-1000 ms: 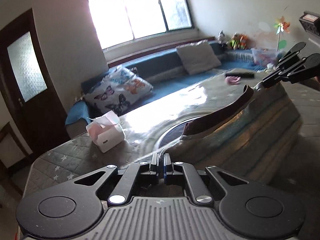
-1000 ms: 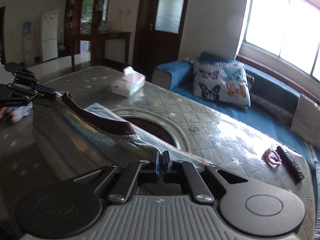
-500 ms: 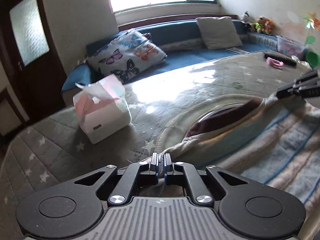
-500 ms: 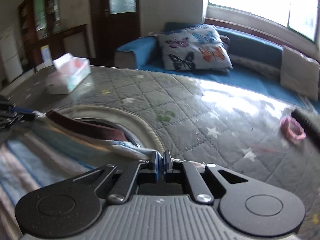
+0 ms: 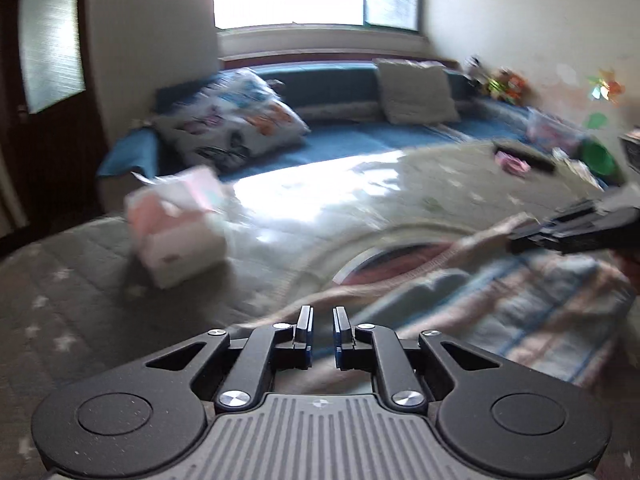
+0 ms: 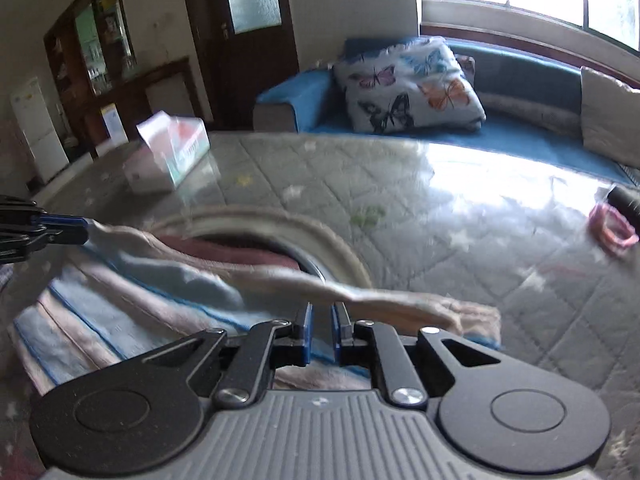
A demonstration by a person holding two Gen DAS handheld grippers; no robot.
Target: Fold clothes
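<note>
A striped blue, pink and beige garment [image 5: 520, 300] with a dark red neck band lies spread on the grey quilted table [image 5: 80, 280]. My left gripper [image 5: 322, 314] sits low over the garment's near corner, its jaws opening, a clear gap between the pads and cloth under them. In the right wrist view the garment [image 6: 140, 300] stretches from the left gripper [image 6: 76, 228] at the far left edge to my right gripper [image 6: 322, 312]. The right jaws are opening too, with the beige hem just past the tips. The right gripper [image 5: 516, 238] also shows at the garment's far corner.
A pink and white tissue box [image 5: 180, 232] stands on the table's far left, also seen as the tissue box [image 6: 168, 156]. A pink hair tie [image 6: 612, 230] and a dark stick-like object [image 6: 626, 200] lie at the far right. A blue bench with a butterfly pillow [image 6: 408, 88] runs behind.
Both grippers came down and laid the raised garment flat on the table. Their pads, pressed together earlier, now stand apart.
</note>
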